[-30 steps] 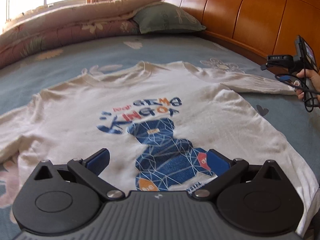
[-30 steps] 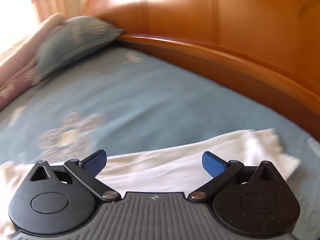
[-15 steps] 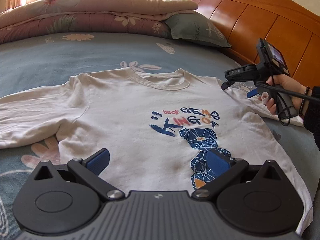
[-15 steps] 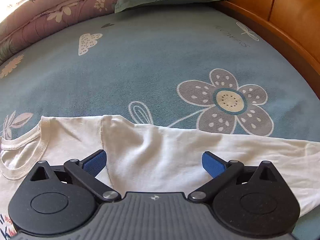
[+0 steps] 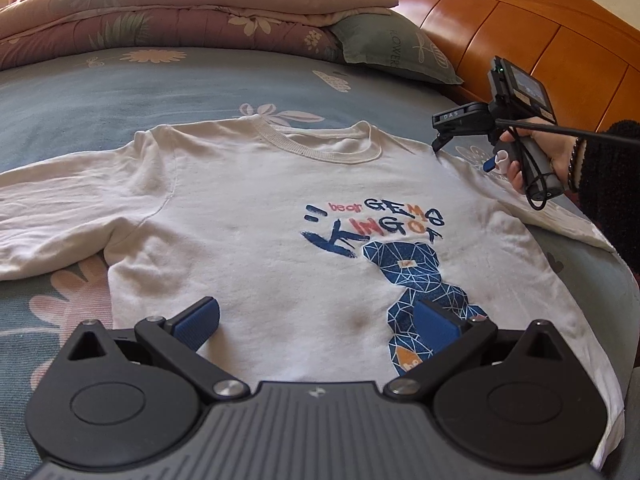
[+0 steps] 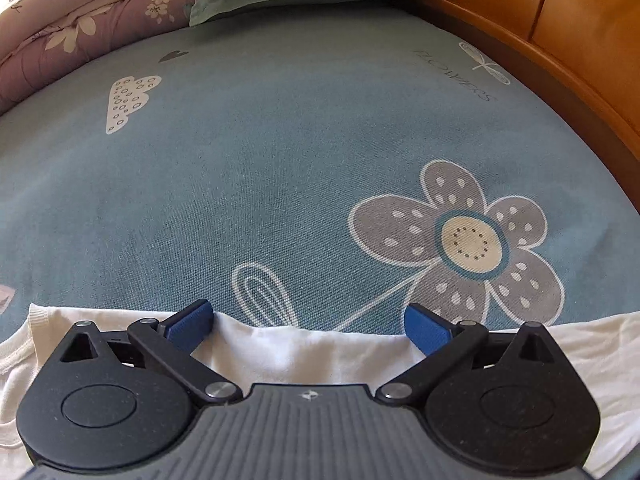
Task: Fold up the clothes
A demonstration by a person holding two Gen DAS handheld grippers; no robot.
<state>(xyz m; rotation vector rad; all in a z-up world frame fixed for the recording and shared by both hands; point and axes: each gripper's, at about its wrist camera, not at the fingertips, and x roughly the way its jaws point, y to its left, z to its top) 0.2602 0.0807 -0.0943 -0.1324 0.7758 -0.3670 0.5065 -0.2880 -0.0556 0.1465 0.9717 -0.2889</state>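
Both jaws stand wide and empty: the left gripper (image 5: 316, 320) hovers over the hem, the right gripper (image 6: 308, 322) sits at the shoulder edge of the white shirt (image 5: 280, 232). Each should probably pinch only one fabric edge before lifting. The shirt lies flat, front up, on the blue bedsheet (image 6: 280, 140), lightly wrinkled, with a faint stain near the bear print.

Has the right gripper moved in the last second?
Yes. In the left wrist view the right gripper has come in from the sleeve end near the headboard toward the white shirt's shoulder beside the collar, jaws open.
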